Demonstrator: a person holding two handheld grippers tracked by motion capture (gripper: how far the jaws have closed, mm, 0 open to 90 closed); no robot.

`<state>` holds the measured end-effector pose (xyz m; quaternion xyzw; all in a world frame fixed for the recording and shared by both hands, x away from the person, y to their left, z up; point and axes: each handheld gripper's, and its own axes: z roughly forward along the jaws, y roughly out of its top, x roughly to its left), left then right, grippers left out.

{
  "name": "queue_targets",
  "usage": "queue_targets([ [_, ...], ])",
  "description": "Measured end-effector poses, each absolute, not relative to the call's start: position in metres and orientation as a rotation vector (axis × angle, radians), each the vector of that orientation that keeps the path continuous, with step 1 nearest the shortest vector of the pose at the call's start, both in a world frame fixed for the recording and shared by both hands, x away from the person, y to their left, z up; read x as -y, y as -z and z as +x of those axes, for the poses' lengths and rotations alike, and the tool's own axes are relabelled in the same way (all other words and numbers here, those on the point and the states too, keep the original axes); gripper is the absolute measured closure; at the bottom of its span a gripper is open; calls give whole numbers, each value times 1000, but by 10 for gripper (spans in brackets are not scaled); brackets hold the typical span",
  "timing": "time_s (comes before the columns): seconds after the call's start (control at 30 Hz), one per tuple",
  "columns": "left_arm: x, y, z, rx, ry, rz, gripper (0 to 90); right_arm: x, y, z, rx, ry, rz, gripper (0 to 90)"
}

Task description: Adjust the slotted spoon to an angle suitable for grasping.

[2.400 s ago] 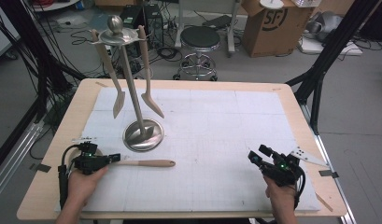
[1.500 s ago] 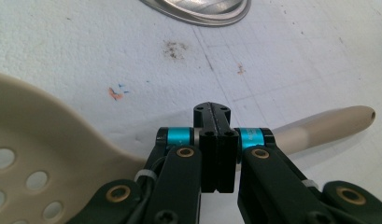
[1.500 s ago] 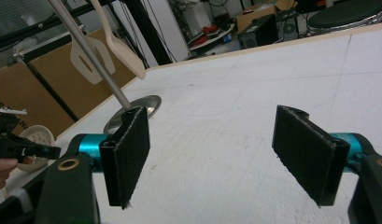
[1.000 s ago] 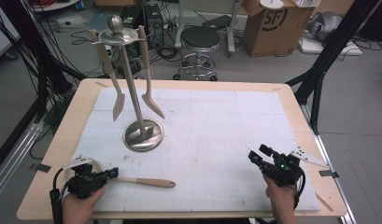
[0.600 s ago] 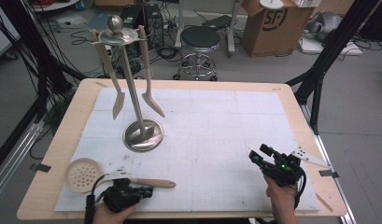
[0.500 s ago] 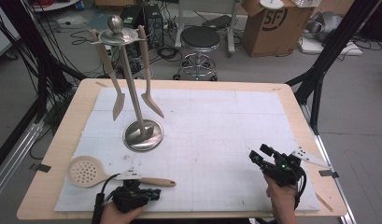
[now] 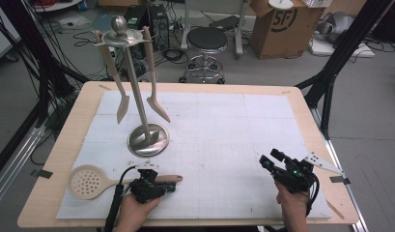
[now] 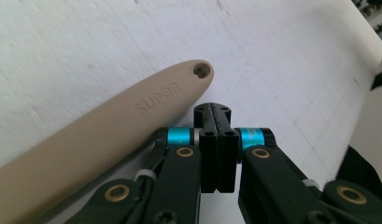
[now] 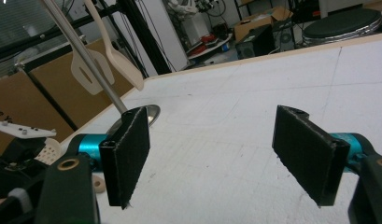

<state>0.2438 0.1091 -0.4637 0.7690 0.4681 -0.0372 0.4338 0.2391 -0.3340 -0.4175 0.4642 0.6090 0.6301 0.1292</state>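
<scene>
Near the front left of the desk (image 7: 64,145) I see my left hand-held gripper (image 7: 168,187) with its jaws pressed together on nothing; in the left gripper view the two black jaws meet flat against each other. A beige skimmer spoon (image 7: 105,181) lies flat on the white mat (image 7: 224,130), its round holed bowl toward the left edge and its handle pointing right. That handle runs just beside my closed jaws, on their left in the left gripper view, with the hanging hole at its tip just past them.

My right hand-held gripper (image 7: 263,161) sits at the front right, jaws spread wide and empty. Farther back on the left stands a metal rack (image 7: 147,140) with two beige utensils hanging from it.
</scene>
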Motion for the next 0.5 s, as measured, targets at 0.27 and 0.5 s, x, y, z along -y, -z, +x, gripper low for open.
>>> queue_targets([
  [0.27,-106,461,271,-1242,-8,1900,899,335,417,239,-1768,-1832,1353,268],
  [0.5,-113,459,288,-1310,-74,1881,900,337,417,239,-1763,-1832,1351,268],
])
